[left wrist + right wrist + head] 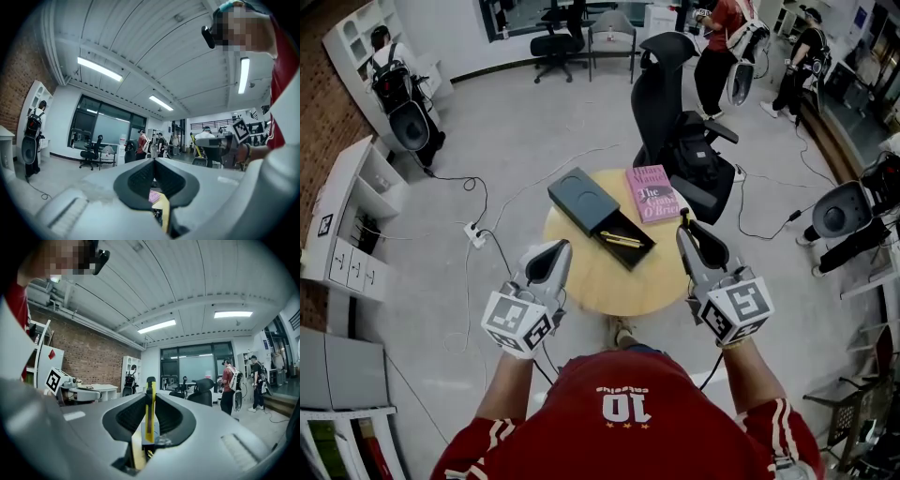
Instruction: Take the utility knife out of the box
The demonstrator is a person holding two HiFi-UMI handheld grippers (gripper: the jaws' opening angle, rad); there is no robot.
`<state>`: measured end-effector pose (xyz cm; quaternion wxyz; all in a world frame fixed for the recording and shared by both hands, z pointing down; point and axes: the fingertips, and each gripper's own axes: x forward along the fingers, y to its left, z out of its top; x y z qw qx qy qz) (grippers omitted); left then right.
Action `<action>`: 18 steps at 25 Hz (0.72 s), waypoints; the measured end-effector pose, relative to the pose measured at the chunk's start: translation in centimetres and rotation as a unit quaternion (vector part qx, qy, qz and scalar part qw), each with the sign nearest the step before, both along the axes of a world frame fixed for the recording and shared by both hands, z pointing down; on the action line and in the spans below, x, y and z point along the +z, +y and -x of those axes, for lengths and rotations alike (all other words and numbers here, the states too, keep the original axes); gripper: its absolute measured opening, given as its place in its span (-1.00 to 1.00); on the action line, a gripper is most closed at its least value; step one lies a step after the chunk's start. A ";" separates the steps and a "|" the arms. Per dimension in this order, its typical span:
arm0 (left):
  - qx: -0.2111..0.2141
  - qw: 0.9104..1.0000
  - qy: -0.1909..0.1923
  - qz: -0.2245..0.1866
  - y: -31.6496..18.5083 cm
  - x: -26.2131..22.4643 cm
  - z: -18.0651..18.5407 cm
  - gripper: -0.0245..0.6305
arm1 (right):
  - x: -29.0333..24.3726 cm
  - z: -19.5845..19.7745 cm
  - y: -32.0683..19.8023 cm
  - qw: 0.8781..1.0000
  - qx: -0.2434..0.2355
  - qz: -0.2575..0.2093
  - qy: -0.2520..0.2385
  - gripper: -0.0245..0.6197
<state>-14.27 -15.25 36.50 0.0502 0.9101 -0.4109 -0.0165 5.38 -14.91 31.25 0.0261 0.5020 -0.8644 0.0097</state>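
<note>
On the round wooden table (609, 281) lies a dark box (581, 197) with its drawer tray (630, 248) slid out toward me. A thin gold-coloured item (622, 239) rests in the tray. My right gripper (684, 228) is raised over the table's right edge. In the right gripper view, this gripper (150, 394) is shut on a yellow utility knife (149, 413) that stands upright between the pads. My left gripper (555, 247) hovers at the table's left front edge. Its jaws (154, 161) are shut with nothing between them.
A pink book (654, 193) lies on the table behind the box. A black office chair with a bag (684, 141) stands just beyond the table. A power strip (474, 234) and cables lie on the floor at left. White shelves (347, 225) line the left wall.
</note>
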 end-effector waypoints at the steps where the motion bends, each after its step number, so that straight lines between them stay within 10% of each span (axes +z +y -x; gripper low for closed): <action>1: -0.001 1.000 -0.002 -0.003 0.0 -0.1 -0.1 -0.92 | -0.1 0.0 0.1 1.000 0.002 -0.001 -0.001 -0.74; 18: 0.038 0.995 -0.071 -0.062 0.1 -1.4 -2.3 -0.82 | -0.3 0.3 0.8 1.000 -0.002 0.004 -0.008 -0.74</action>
